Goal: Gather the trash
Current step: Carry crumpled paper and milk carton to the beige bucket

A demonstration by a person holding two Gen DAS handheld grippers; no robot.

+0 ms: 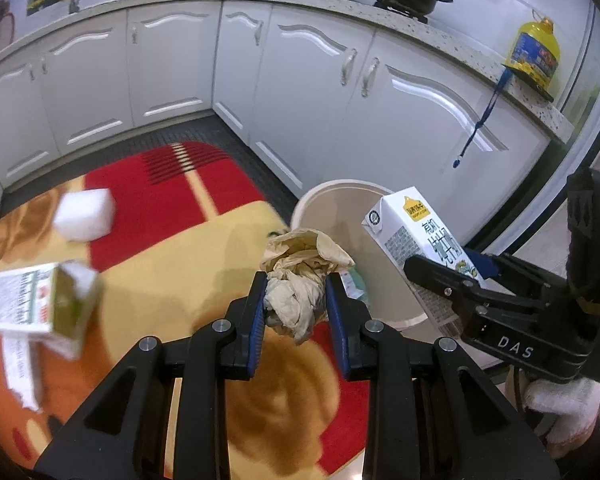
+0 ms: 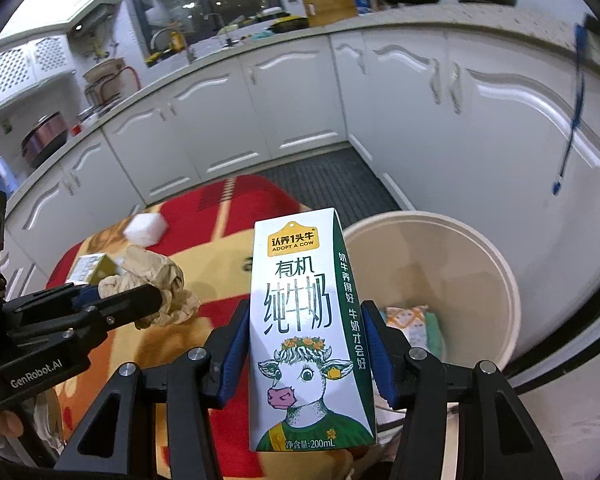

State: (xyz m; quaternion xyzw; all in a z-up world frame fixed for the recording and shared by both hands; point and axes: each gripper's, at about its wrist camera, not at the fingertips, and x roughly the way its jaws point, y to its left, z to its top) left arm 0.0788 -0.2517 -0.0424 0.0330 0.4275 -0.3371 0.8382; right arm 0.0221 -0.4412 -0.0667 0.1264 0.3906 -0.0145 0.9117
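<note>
two pieces in hand, more left on the rug

milk carton (image 2: 308, 332) clamped in right gripper (image 2: 304, 344) beside bin (image 2: 496, 264); crumpled paper (image 1: 296, 280) pinched in left gripper (image 1: 296, 308). bin already holds a wrapper (image 2: 414, 326). small box (image 1: 40, 300), white block (image 1: 84, 214) not yet collected.

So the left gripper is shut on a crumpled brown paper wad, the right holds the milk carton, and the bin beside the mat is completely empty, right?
Not quite: the bin is not empty. The right wrist view shows a patterned packet lying in its bottom. The rest stands: the left gripper is shut on the crumpled brown paper wad, and the right gripper holds the milk carton.
</note>
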